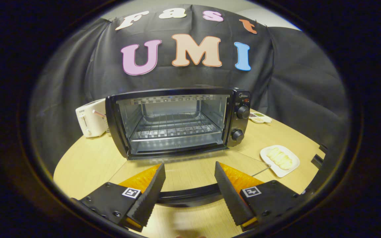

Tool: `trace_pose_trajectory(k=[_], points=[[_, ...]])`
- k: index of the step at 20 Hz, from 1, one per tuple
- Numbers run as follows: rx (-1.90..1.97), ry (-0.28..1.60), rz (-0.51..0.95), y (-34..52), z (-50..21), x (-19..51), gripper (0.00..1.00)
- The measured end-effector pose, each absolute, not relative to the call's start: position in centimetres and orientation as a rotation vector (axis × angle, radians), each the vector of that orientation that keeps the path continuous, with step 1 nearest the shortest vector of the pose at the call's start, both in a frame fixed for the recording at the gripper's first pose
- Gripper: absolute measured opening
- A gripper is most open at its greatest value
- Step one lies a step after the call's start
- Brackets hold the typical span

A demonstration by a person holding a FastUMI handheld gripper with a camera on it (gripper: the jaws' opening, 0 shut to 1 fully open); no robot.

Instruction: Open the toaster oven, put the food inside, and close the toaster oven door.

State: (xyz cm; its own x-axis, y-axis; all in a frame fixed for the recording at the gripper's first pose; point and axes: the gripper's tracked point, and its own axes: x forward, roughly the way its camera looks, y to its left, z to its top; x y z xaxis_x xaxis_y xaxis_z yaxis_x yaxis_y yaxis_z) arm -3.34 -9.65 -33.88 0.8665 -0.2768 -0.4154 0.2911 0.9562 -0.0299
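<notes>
Oven [177,122] open ahead of the gripper [190,183].
Fingers spread, gripping nothing, the lowered door's handle [190,197] between them; plate [291,170] of food [279,157] lies to the right.

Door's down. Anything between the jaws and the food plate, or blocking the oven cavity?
Nothing visible. The gripper has open jaws above the lowered glass door; the white plate of food lies beyond the right jaw on bare table. The toaster oven cavity holds just its wire rack.

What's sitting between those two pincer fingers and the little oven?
In the gripper view, the toaster oven door lies folded down flat there, its black handle between the open gripper's fingers, untouched.
</notes>
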Motion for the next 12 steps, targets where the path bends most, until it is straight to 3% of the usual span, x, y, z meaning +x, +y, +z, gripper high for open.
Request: trace_pose_trajectory(k=[12], points=[[0.096,0.508,-0.290,-10.3,-37.0,-3.6,0.97]])
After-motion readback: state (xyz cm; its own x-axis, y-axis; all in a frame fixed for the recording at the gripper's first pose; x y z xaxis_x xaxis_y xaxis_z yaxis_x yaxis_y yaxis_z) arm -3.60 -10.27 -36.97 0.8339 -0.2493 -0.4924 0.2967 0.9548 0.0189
